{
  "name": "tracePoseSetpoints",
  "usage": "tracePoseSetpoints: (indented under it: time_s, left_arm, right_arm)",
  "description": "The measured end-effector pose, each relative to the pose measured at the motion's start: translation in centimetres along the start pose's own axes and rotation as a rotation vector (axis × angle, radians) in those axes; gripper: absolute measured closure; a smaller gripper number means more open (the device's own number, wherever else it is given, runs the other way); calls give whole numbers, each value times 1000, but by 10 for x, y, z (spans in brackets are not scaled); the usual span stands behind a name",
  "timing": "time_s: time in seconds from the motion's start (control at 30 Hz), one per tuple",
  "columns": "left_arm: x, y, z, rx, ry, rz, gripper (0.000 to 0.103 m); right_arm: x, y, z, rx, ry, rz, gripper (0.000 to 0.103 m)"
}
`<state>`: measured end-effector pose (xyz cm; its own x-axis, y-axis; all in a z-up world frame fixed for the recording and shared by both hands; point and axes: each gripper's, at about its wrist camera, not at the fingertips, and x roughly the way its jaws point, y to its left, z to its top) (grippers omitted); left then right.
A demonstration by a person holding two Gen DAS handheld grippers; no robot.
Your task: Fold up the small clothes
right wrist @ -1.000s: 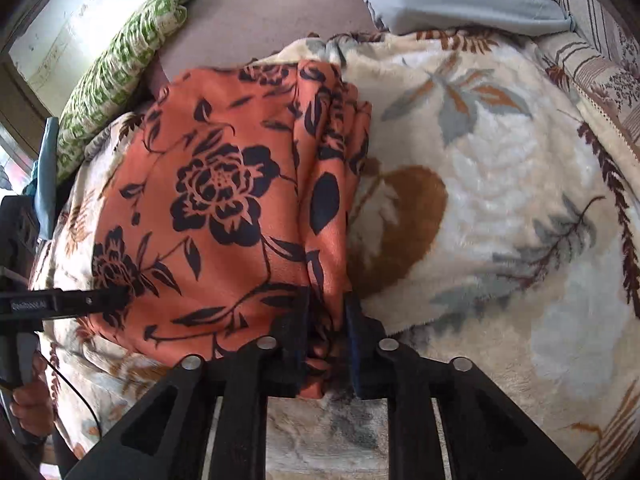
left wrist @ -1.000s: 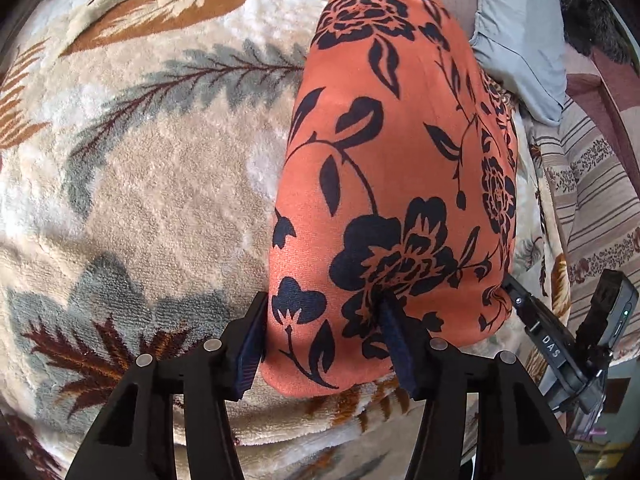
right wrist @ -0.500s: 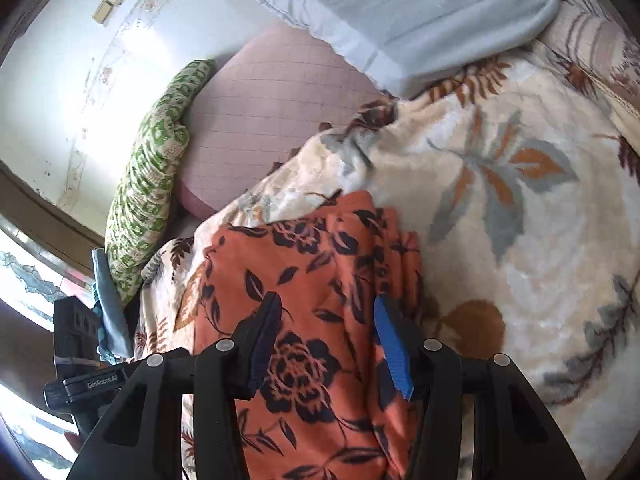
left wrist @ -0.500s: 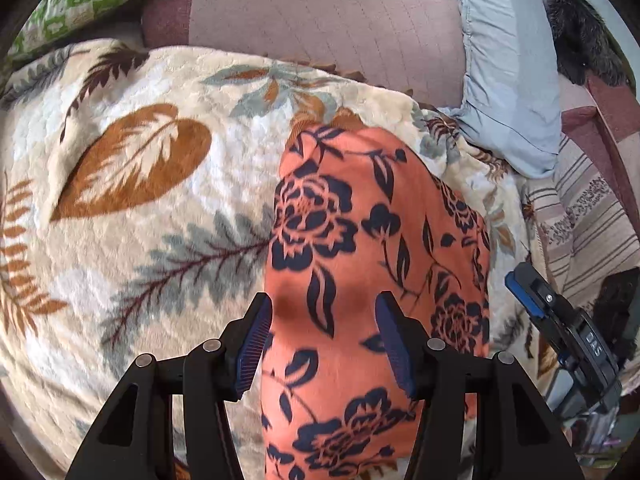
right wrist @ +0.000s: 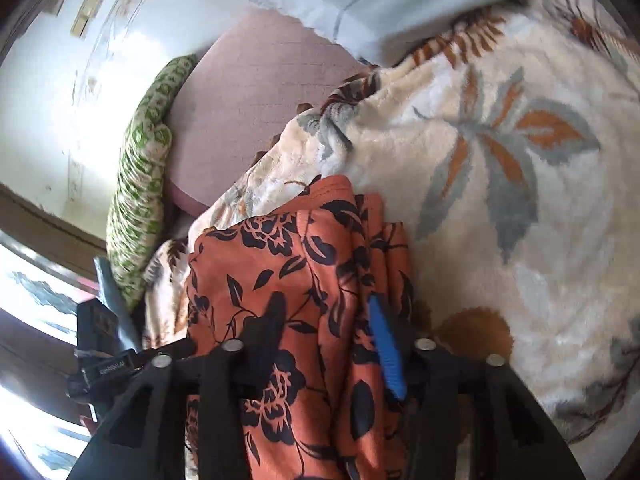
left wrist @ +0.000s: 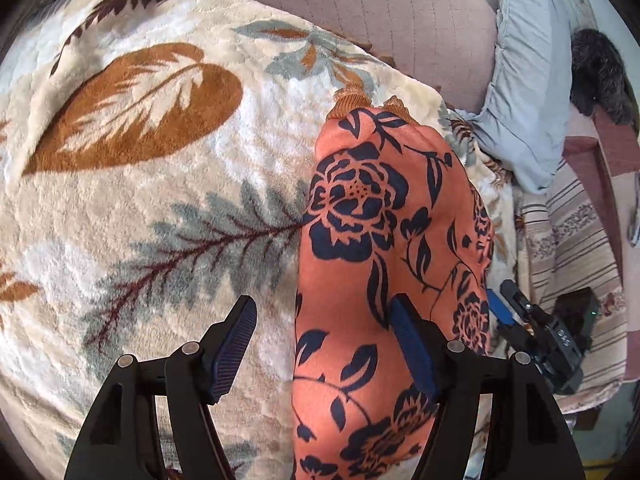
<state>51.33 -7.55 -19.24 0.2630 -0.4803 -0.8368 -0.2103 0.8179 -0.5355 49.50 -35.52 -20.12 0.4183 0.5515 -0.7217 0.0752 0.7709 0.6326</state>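
An orange garment with dark floral print [left wrist: 380, 264] lies folded into a long narrow shape on a cream leaf-patterned blanket [left wrist: 160, 184]. It also shows in the right wrist view [right wrist: 296, 276], with stacked fold edges along its right side. My left gripper [left wrist: 324, 348] is open above the garment's left edge, holding nothing. My right gripper [right wrist: 328, 336] is open above the garment's near end, holding nothing. The right gripper's body shows at the garment's right side in the left wrist view [left wrist: 544, 340].
A pink cushion [left wrist: 380, 20] and a pale blue pillow [left wrist: 524, 80] lie beyond the blanket. A green patterned pillow [right wrist: 144, 184] leans at the far left by the wall. A striped cloth [left wrist: 576, 248] lies to the right.
Both grippers let go of the garment's near edge, opened and lifted back. The left gripper has since shifted left, to the garment's left edge. The garment lies folded on the blanket.
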Motion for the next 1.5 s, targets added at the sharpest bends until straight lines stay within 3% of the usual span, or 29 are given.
tracePoseSetpoints:
  time_s: [0.17,0.3,0.33,0.5,0.6,0.7,0.77,0.83,0.93,1.07,1.17,1.33,1.5]
  left_arm:
    - [6,16,-16,-36,61,-85,34]
    - [15,17,-18,-34,123,-122,34]
    - [16,15,-18,-28,126,-119,34]
    - [51,15,3,-53,147,-124,27]
    - [53,10,3,-61,138,-103,24]
    - [51,-5,-2,-20,128,-39,24]
    - [49,-14,-4,9,112,-3,31]
    - [43,-21,-7,48,84,23,51]
    - [25,-39,-17,137,22,80,63]
    - [-12,-63,-40,280,-90,184,65]
    - [-52,-63,-50,326,-156,204,65]
    - [-128,-35,-67,326,-268,230,64]
    - [-165,21,-86,261,-291,275,63]
  right_arm:
    - [7,-33,-14,107,50,-18,48]
    - [13,-41,-30,202,79,181,46]
    - [15,-38,-32,198,86,198,40]
    - [21,-29,-35,120,151,259,30]
    - [29,-27,-36,92,178,214,34]
    - [33,1,-39,-67,170,33,43]
    - [34,28,-45,-214,146,-98,49]
    - [29,42,-49,-268,123,-138,63]
    - [19,51,-54,-288,101,-137,66]
    - [4,76,-67,-339,70,-133,67]
    - [-8,111,-79,-384,32,-98,67]
    - [-21,170,-97,-432,-27,5,67]
    - [4,215,-121,-457,-7,59,67]
